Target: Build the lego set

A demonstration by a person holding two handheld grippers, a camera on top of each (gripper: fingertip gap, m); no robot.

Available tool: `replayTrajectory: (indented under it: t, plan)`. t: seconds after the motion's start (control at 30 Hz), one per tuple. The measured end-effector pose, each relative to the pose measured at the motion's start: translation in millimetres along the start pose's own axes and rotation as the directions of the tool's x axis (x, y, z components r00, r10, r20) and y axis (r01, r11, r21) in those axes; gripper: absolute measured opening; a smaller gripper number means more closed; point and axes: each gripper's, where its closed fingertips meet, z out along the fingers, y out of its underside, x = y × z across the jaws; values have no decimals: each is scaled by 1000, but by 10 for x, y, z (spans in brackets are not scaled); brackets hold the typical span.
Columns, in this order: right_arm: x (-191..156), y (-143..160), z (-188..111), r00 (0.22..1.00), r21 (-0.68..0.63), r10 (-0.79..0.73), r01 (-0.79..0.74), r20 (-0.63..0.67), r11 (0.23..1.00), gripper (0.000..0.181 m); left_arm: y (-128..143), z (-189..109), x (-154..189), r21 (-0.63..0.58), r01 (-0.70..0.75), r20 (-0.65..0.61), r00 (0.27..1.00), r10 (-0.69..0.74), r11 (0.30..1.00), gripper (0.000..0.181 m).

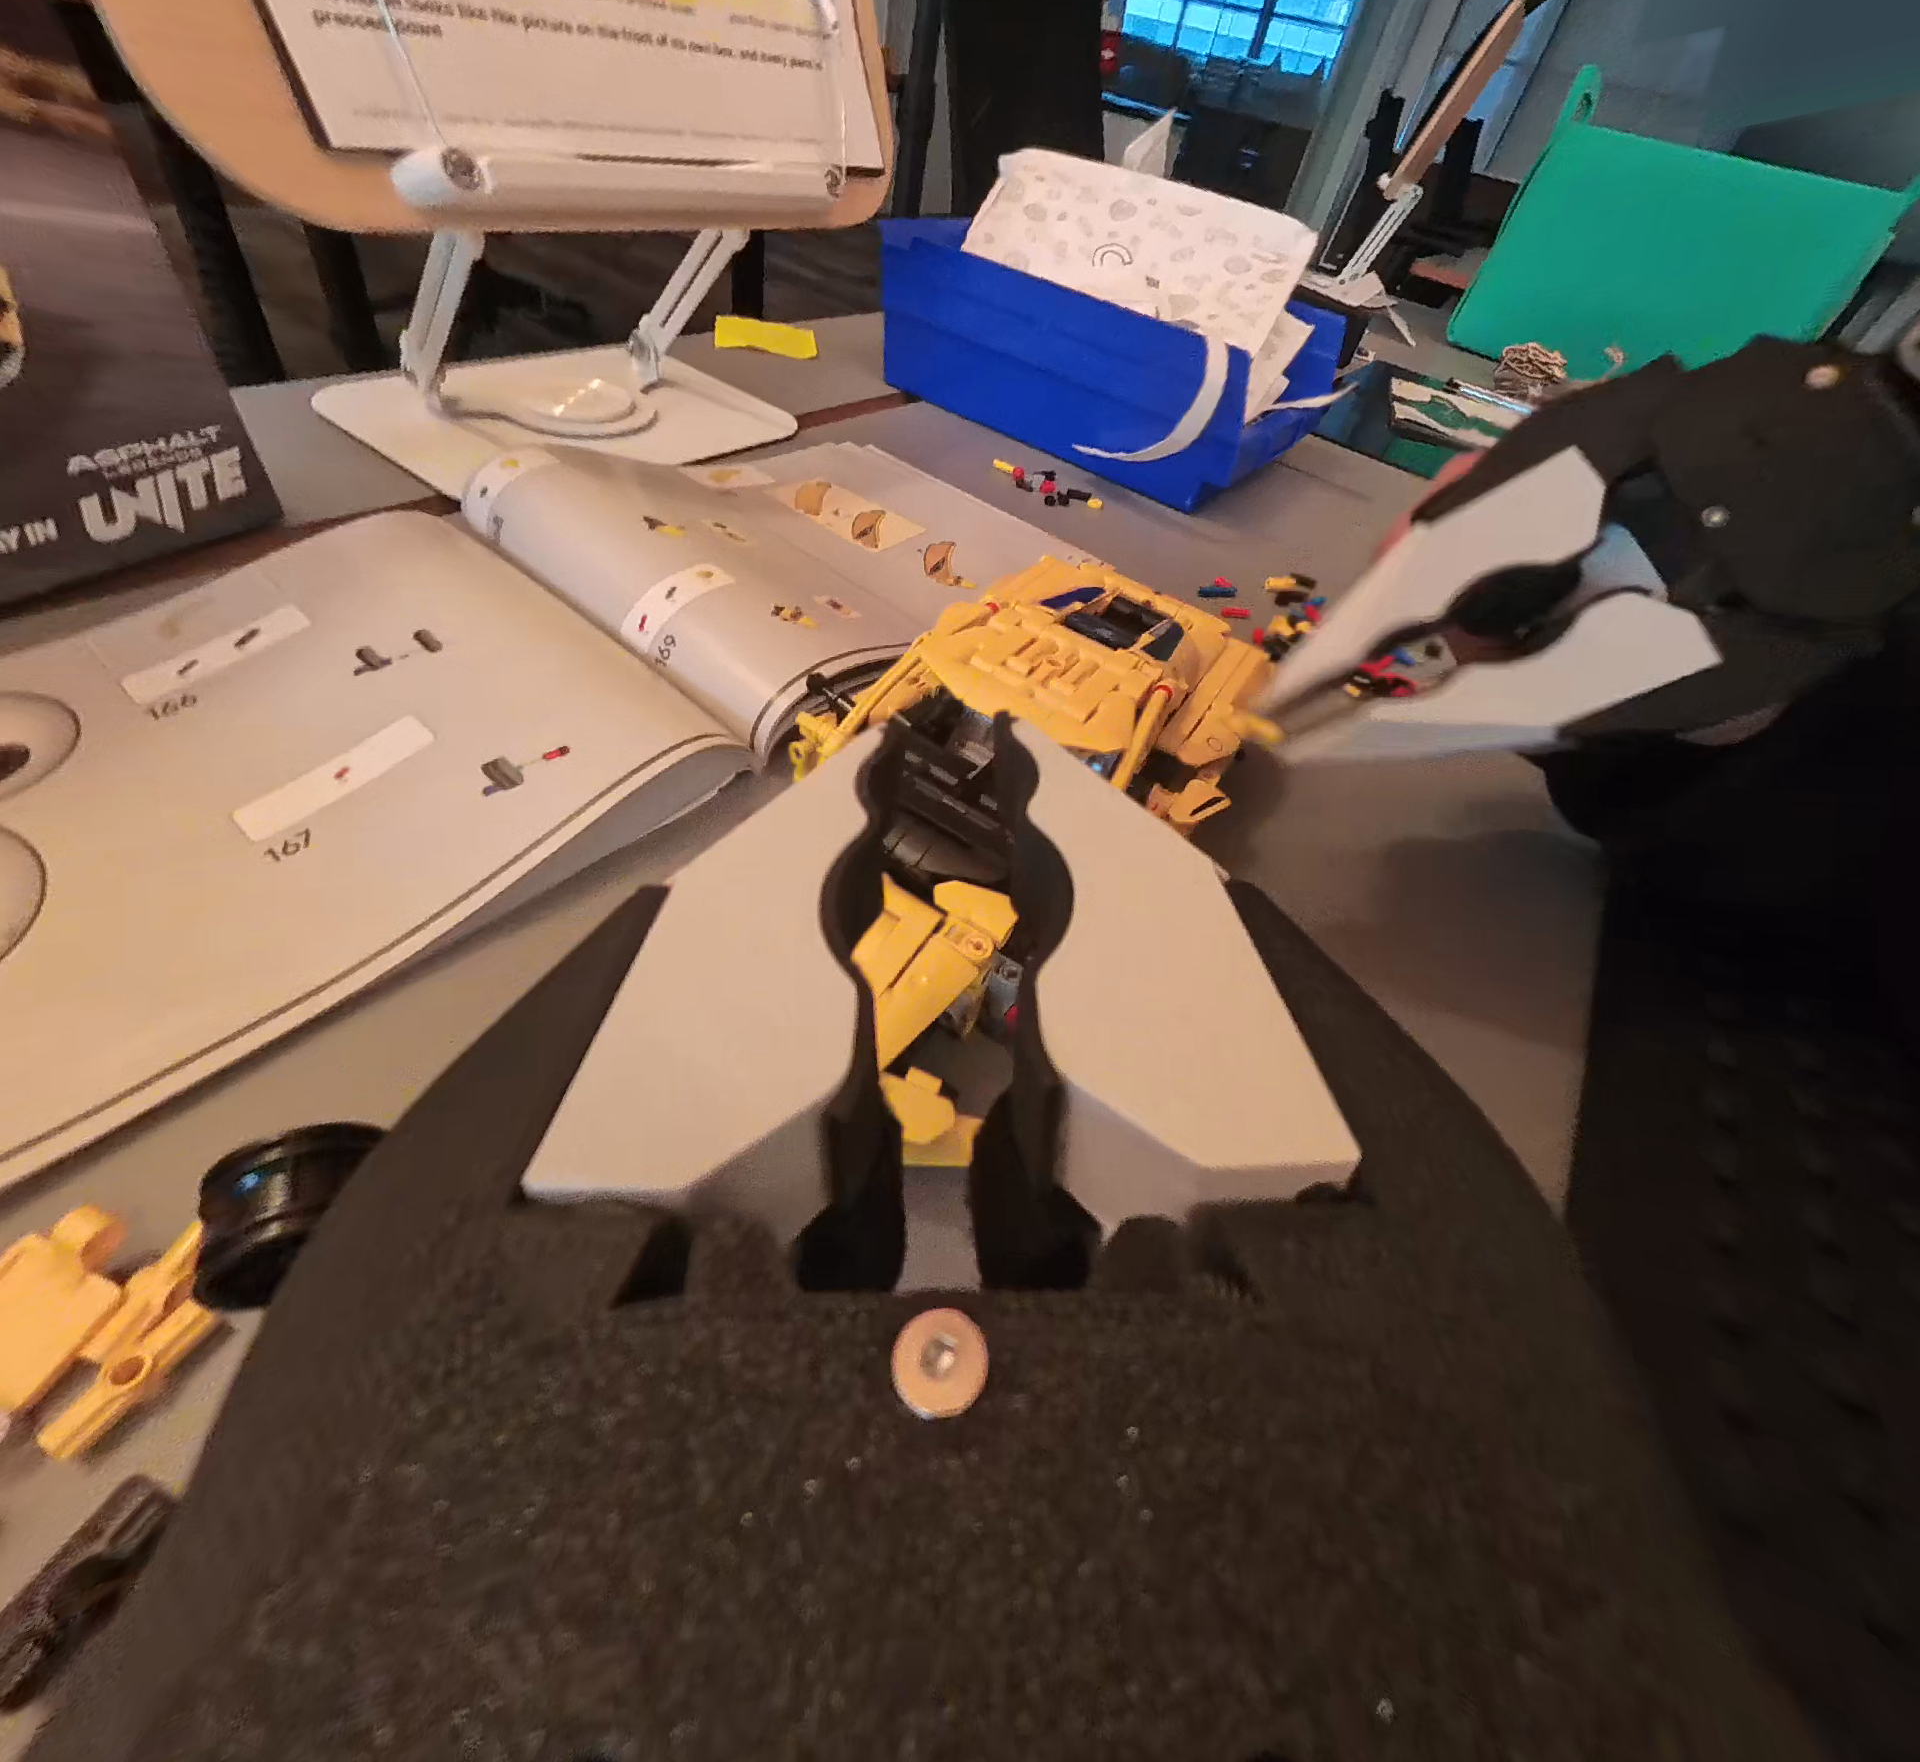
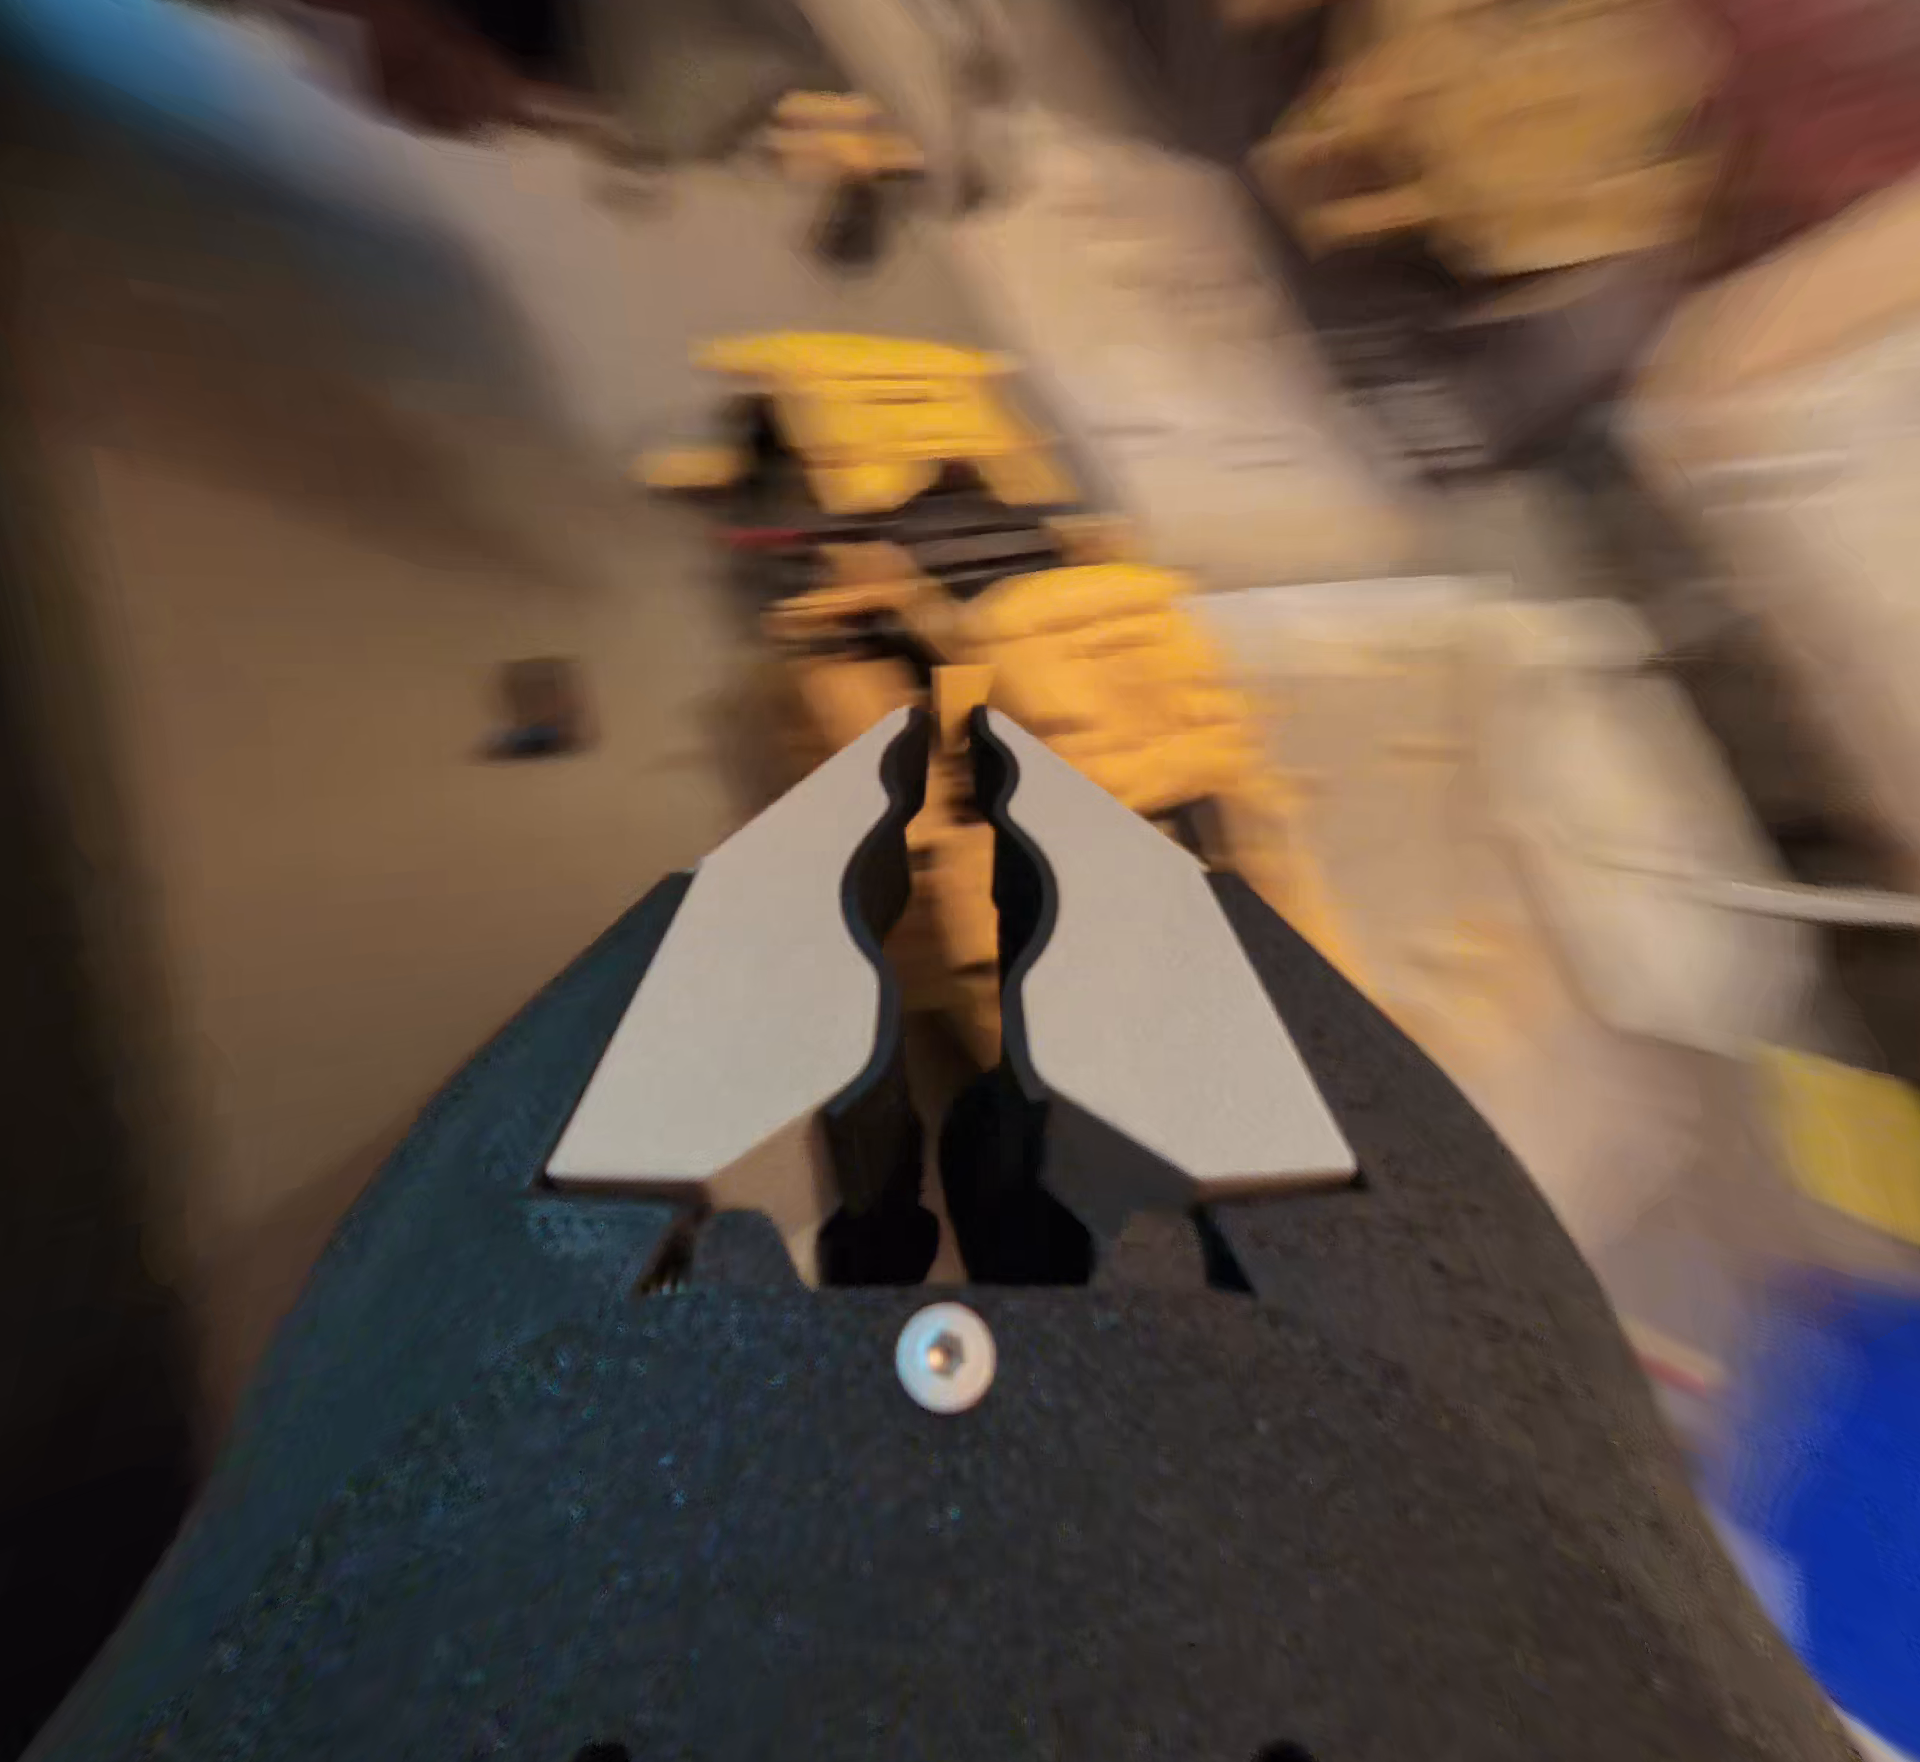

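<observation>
Mid-assembly: left gripper (image 1: 940,891) clamped on yellow car (image 1: 1081,673), right gripper (image 2: 948,725) jaws nearly together w/ small yellow piece (image 2: 954,756); next needs careful alignment

Grey table (image 1: 1403,881): open manual (image 1: 364,756), yellow car (image 1: 1091,673), blue bin (image 1: 1081,382).

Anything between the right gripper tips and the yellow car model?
Nothing visible. In the left wrist view the right gripper has its tips right at the side of the yellow car model, with no object between them. The right wrist view is too blurred to confirm.
</observation>
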Motion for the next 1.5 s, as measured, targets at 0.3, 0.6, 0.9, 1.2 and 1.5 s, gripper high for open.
replayTrajectory:
  t: [0.3, 0.6, 0.9, 1.2, 1.5]
  plan:
    - [-670, 633, -196, 884, -329, 166, -15, 436, 944, 7, -3, -41, -135, -1, -37, 62, 997, 37, 999, 17]
    - [-741, 706, -133, 859, -331, 199, -37, 472, 943, 8, 42, -31, -181, -26, -44, 85, 995, 47, 999, 17]
    - [-51, 289, -151, 813, -52, 443, -460, 378, 887, 25, 82, -33, -239, -46, -33, 115, 993, 38, 998, 17]
    - [1206, 574, -434, 703, 397, 705, -624, -91, 673, 33, 147, -85, -415, -67, 9, 184, 983, 4, 998, 17]
    - [1432, 967, -485, 575, 330, 800, -732, -169, 596, 42, 207, -63, -434, -88, 155, 141, 980, -142, 984, 17]
